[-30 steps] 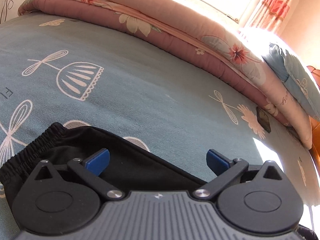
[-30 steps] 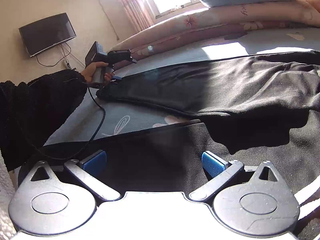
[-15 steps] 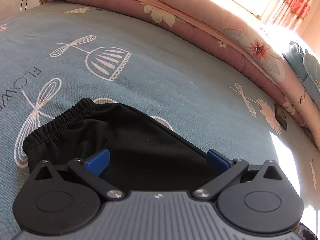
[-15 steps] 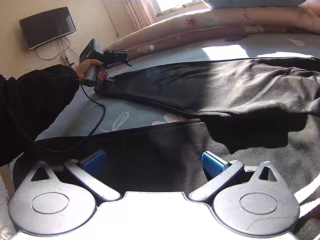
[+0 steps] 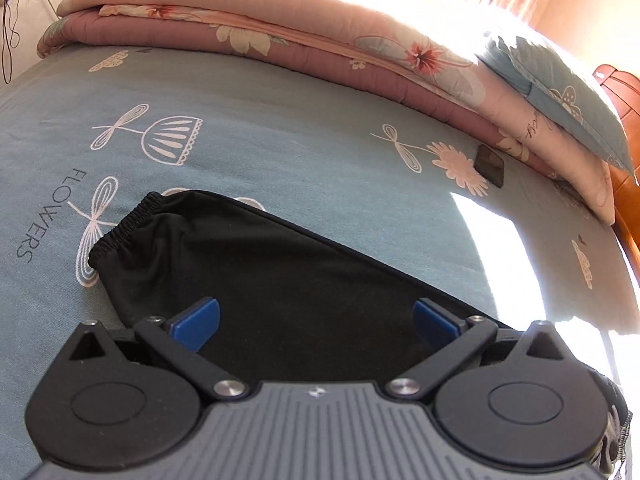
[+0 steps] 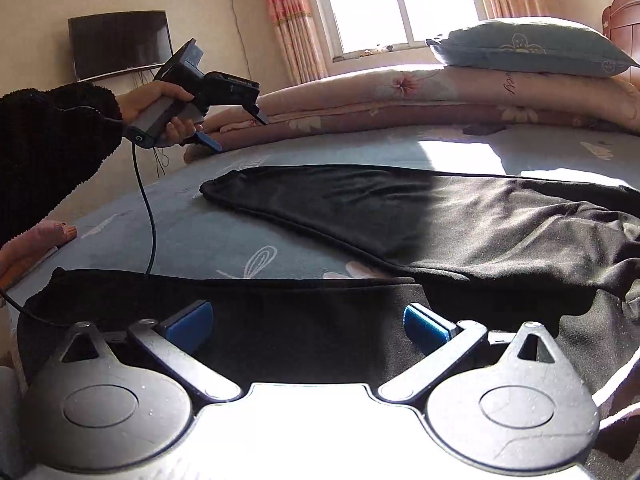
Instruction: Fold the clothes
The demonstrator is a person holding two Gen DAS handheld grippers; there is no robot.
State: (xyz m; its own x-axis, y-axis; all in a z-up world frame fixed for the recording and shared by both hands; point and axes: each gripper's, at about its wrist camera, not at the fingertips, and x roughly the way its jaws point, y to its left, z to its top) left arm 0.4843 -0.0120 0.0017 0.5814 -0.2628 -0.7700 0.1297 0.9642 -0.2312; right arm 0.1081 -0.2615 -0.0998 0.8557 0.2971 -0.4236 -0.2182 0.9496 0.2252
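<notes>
Black trousers [image 6: 460,220] lie spread on the blue-grey printed bedsheet [image 5: 280,148]. The far leg ends in a gathered elastic cuff [image 5: 120,228]. My left gripper [image 5: 316,316] hovers open over that leg, back from the cuff, with nothing between its blue pads. In the right wrist view the left gripper [image 6: 238,132] is held up in a hand, above the bed and clear of the cloth. My right gripper [image 6: 308,320] stands open low over the near leg [image 6: 280,320], with black cloth below it and none pinched.
Folded floral quilts [image 5: 280,40] and a blue pillow [image 5: 560,92] are stacked along the bed's far side. A small dark flat object [image 5: 490,162] lies beside them. A cable [image 6: 144,200] hangs from the left gripper. A dark sleeve [image 6: 52,148] is at left, a TV [image 6: 120,42] on the wall.
The left gripper has lifted and drawn back from the cuff of the far leg, so more of that leg shows. The right gripper has hardly moved.
</notes>
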